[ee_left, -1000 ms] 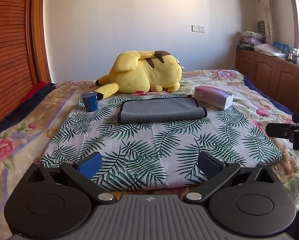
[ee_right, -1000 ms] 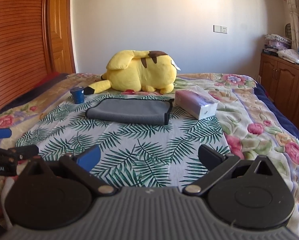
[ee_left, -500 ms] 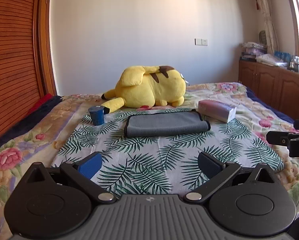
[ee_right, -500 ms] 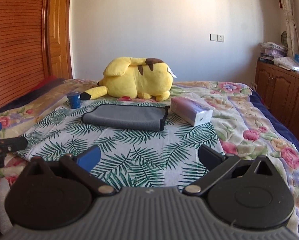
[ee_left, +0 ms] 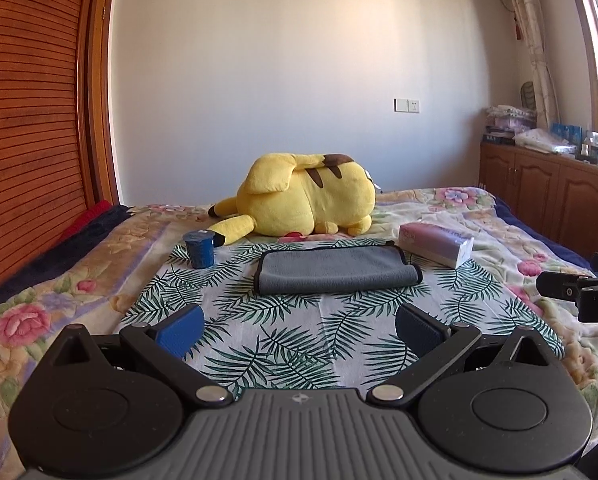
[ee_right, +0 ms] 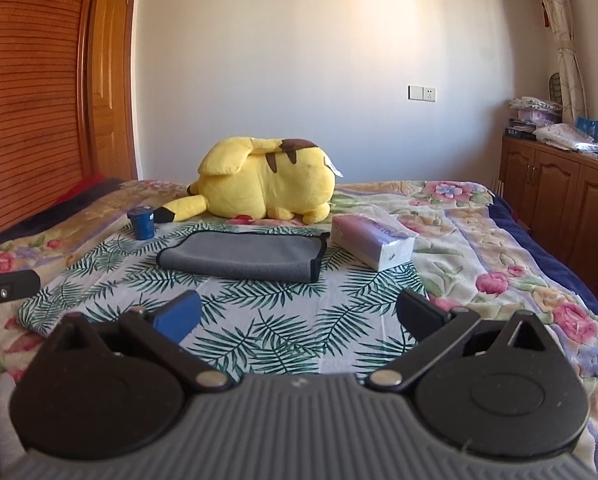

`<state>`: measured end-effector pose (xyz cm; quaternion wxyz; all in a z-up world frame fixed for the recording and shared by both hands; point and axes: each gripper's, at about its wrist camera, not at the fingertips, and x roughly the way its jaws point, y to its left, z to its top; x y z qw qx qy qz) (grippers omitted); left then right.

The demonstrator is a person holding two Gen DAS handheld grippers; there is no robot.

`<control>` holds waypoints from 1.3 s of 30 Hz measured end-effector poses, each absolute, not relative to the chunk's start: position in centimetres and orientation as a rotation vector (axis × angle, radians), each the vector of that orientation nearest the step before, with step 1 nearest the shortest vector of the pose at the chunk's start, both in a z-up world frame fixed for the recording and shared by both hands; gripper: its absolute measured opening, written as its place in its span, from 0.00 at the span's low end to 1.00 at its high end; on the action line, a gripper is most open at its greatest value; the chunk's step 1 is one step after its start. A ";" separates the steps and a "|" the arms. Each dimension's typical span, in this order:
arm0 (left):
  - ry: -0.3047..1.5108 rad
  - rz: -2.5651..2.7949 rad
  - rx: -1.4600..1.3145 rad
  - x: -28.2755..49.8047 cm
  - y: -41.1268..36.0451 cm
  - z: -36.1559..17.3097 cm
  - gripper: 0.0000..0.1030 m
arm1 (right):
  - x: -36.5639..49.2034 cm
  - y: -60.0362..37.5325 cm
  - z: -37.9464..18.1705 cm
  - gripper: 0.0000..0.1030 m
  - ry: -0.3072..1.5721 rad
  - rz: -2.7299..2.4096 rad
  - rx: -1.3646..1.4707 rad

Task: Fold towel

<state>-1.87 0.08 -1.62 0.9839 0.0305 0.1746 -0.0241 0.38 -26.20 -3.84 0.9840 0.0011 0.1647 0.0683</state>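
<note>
- Left gripper (ee_left: 297,330) hangs low over the near end of the bed, fingers (ee_left: 179,330) spread wide, nothing between them.
- Right gripper (ee_right: 297,316) sits at much the same height, its fingers (ee_right: 178,316) also spread wide and empty.
- Each gripper catches the other at the edge of its view: the right one pokes in at the far right of the left wrist view, the left one at the far left of the right wrist view.
- The towel (ee_left: 337,270), grey with a dark trim, lies folded into a flat rectangle on the palm-leaf cloth (ee_left: 299,344), well ahead of both grippers and touched by neither.
- In the right wrist view the towel (ee_right: 243,256) shows its doubled layers at the right-hand end, edges lined up fairly neatly.
- A small blue cup (ee_left: 199,249) stands upright to the left of the towel, near the cloth's far left corner.
- A pink-and-white tissue pack (ee_left: 435,245) rests just off the towel's far right corner.
- Behind the towel, a yellow plush toy (ee_left: 305,206) lies on its side across the floral bedspread (ee_left: 499,232).
- Wooden cabinets (ee_left: 551,196) run along the right wall, with clutter stacked on top.
- A slatted wooden wardrobe (ee_left: 27,128) fills the left side.
</note>
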 end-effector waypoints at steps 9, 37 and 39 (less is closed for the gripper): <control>0.345 -0.044 0.063 -1.9 0.2 -1.5 0.84 | 0.3 -26.4 -3.8 1.00 0.316 0.131 0.006; 0.349 -0.044 0.066 -1.9 0.2 -1.6 0.84 | 0.1 -26.5 -3.9 1.00 0.311 0.130 0.006; 0.349 -0.044 0.066 -1.9 0.2 -1.6 0.84 | 0.1 -26.5 -3.8 1.00 0.311 0.130 0.006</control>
